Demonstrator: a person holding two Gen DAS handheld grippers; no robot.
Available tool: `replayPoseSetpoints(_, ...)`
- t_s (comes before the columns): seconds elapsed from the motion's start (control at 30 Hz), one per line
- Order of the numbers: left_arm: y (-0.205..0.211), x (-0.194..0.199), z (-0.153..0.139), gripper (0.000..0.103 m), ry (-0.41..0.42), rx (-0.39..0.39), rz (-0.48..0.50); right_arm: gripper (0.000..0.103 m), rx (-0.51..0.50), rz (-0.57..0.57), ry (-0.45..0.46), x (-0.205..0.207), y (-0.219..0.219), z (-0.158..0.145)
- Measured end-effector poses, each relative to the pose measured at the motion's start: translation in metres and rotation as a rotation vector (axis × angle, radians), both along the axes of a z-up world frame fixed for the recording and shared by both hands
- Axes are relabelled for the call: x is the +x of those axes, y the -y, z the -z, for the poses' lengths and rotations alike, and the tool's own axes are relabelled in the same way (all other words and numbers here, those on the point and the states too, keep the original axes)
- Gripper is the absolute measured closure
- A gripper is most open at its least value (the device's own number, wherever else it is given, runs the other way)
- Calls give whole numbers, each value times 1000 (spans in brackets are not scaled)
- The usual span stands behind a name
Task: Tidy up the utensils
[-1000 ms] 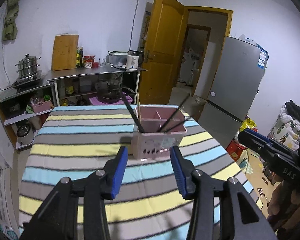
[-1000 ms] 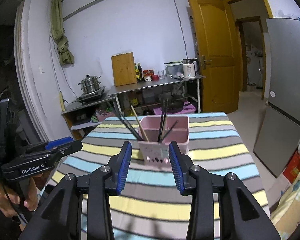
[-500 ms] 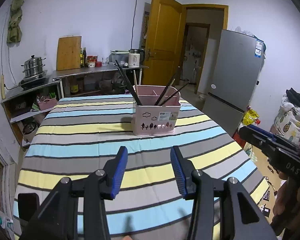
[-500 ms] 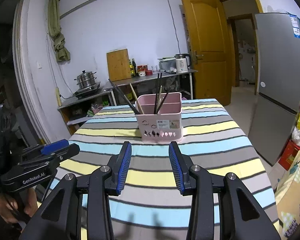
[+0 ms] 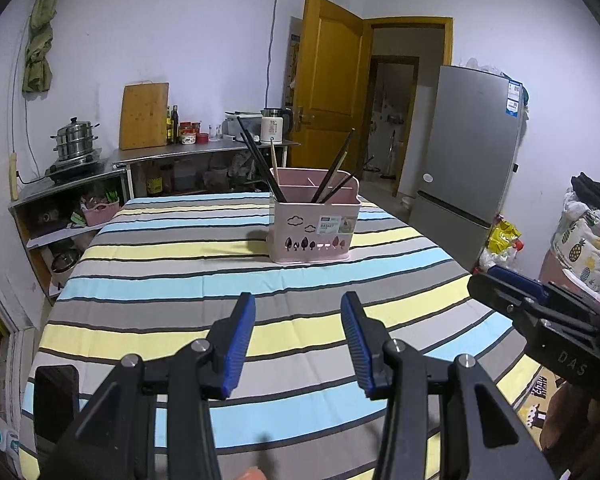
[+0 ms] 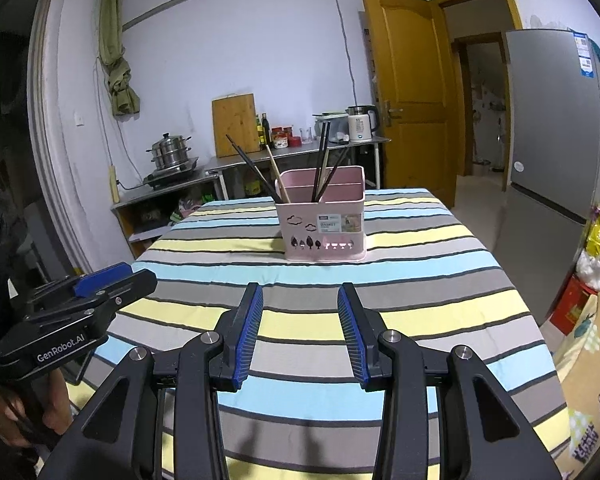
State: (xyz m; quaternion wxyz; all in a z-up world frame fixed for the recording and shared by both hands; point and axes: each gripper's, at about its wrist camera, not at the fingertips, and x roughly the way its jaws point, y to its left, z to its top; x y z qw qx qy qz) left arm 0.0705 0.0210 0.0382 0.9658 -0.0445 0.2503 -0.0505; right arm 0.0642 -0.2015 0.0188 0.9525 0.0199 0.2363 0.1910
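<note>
A pink utensil holder (image 5: 314, 224) stands upright on the striped tablecloth (image 5: 180, 280), far from both grippers; it also shows in the right wrist view (image 6: 324, 220). Dark chopsticks (image 5: 254, 156) and a wooden one (image 5: 274, 160) lean in its compartments, as do chopsticks in the right wrist view (image 6: 322, 160). My left gripper (image 5: 298, 340) is open and empty above the table's near part. My right gripper (image 6: 300, 328) is open and empty too. Each gripper shows in the other's view: the right one (image 5: 540, 320) and the left one (image 6: 72, 308).
A black phone (image 5: 56, 400) lies at the table's near left corner. Behind the table stand a steel counter (image 5: 204, 152) with a kettle, bottles and a cutting board, a steamer pot (image 5: 74, 140), an open yellow door (image 5: 328, 92) and a grey fridge (image 5: 468, 160).
Both grippers have pulled back from the pink holder and dropped lower, so it looks smaller and farther away. Both stayed open and empty.
</note>
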Motion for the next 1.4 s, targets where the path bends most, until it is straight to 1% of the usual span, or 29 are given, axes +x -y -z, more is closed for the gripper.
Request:
replayPoseSetpoints(0.3,2,-3,11,56,5,-4,2,63,-7,11,12,-6,-3,12)
replayPoseSetpoints(0.63,5,-5,19,57,6,7,1,63,-2,15,33,-10,-6,13)
replayPoseSetpoints(1.03,8,-5,21,56,14,20,0,62,-7,16,54,-14,-9,13)
replayPoseSetpoints(1.4,8,-6,21,56,14,27,-2,62,-7,13,49,-15,-10,14)
